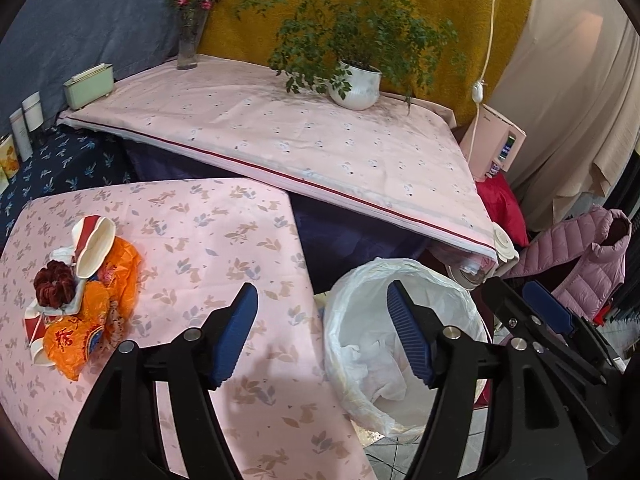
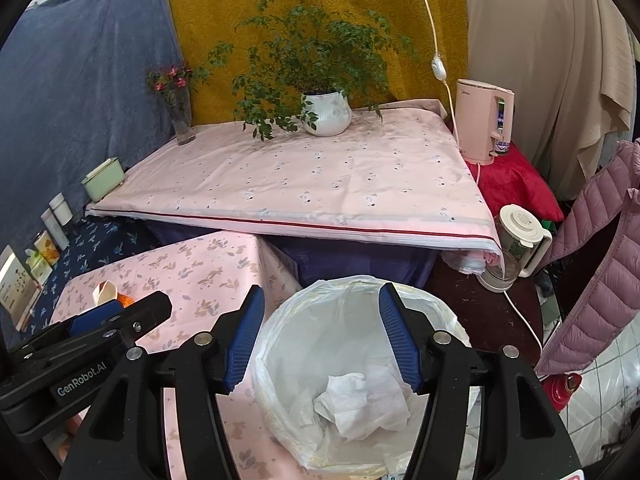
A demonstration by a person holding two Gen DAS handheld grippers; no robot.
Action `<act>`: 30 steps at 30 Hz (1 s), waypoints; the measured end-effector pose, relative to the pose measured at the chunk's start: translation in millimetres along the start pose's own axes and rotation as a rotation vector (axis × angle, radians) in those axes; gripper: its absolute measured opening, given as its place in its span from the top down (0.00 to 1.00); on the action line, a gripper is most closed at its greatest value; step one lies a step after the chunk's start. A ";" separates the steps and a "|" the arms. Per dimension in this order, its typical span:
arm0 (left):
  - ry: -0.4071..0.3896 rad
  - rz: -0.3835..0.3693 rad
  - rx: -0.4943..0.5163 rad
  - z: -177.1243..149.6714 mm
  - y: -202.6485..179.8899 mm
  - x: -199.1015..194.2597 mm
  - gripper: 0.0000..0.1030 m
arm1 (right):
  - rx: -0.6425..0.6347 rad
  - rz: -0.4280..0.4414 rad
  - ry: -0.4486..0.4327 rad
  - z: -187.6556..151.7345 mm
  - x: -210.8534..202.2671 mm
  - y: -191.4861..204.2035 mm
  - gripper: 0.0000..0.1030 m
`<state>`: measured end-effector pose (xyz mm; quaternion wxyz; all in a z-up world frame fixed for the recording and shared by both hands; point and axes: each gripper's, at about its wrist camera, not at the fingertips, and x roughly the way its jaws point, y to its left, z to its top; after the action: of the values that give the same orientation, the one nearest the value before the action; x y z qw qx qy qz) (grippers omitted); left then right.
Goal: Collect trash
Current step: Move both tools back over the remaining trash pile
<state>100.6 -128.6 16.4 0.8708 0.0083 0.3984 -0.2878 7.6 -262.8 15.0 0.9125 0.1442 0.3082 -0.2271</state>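
A heap of trash (image 1: 76,300) lies on the left of the low pink-clothed table (image 1: 208,248): orange plastic wrappers, crushed red-and-white paper cups and a dark red clump. A white-lined bin (image 1: 400,344) stands beside the table's right edge, with crumpled white tissue (image 2: 360,404) inside. My left gripper (image 1: 320,336) hovers open over the table edge and bin rim, nothing between its blue pads. My right gripper (image 2: 320,344) is open above the bin (image 2: 352,380), empty. The left gripper's finger (image 2: 100,324) shows at the left of the right wrist view.
A higher pink-covered table (image 1: 300,148) carries a potted plant (image 1: 356,84), a flower vase (image 1: 188,44) and a green box (image 1: 88,86). To the right are a pink water dispenser (image 2: 484,120), a kettle (image 2: 516,248) and a pink puffer jacket (image 2: 600,264). Tins line the far left.
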 end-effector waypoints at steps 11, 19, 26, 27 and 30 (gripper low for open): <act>-0.029 0.073 -0.110 -5.2 80.9 -18.2 0.38 | -0.052 0.053 0.015 -1.7 6.6 52.8 0.42; -0.036 0.211 -0.230 -23.9 172.0 -34.4 0.29 | -0.125 0.141 0.081 -27.5 21.1 126.7 0.40; 0.002 0.307 -0.365 -57.3 263.0 -46.6 0.22 | -0.190 0.254 0.184 -67.9 40.2 201.2 0.40; 0.013 0.315 -0.383 -63.0 273.6 -46.9 0.22 | -0.198 0.271 0.198 -73.8 42.9 211.4 0.40; 0.041 0.327 -0.440 -78.4 302.3 -47.1 0.22 | -0.214 0.306 0.241 -90.7 52.5 239.8 0.40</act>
<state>175.8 166.0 -69.1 0.8784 -0.1110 0.4622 -0.0495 120.3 -38.3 -58.1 0.9029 0.1176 0.4121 -0.0329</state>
